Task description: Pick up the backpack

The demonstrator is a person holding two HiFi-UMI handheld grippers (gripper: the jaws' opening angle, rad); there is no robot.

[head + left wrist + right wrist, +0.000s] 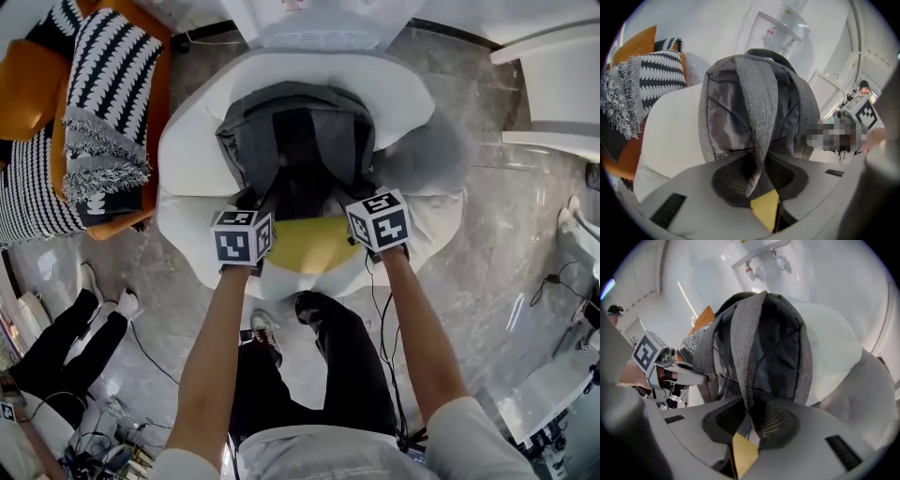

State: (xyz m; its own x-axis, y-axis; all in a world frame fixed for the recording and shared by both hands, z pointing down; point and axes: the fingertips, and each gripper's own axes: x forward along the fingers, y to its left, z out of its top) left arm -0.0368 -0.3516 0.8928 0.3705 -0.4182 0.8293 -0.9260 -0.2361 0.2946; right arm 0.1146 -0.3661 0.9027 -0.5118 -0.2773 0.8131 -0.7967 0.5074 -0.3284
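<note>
A grey backpack (300, 141) stands upright on a white round armchair (187, 159), its shoulder straps facing me. In the head view my left gripper (255, 204) and right gripper (354, 202) meet its lower front, side by side. The left gripper view has the left gripper (757, 180) shut on a grey shoulder strap (757, 117) that runs down between its pads. My right gripper (751, 420) is likewise shut on the other strap (744, 348). Yellow cushion shows below both pairs of jaws.
A yellow seat cushion (314, 246) lies under the backpack. An orange chair with a black-and-white fringed blanket (112, 103) stands at the left. A water dispenser (319, 23) is behind the armchair, white furniture (553, 84) at the right. Another person's legs (56, 347) and cables are on the floor.
</note>
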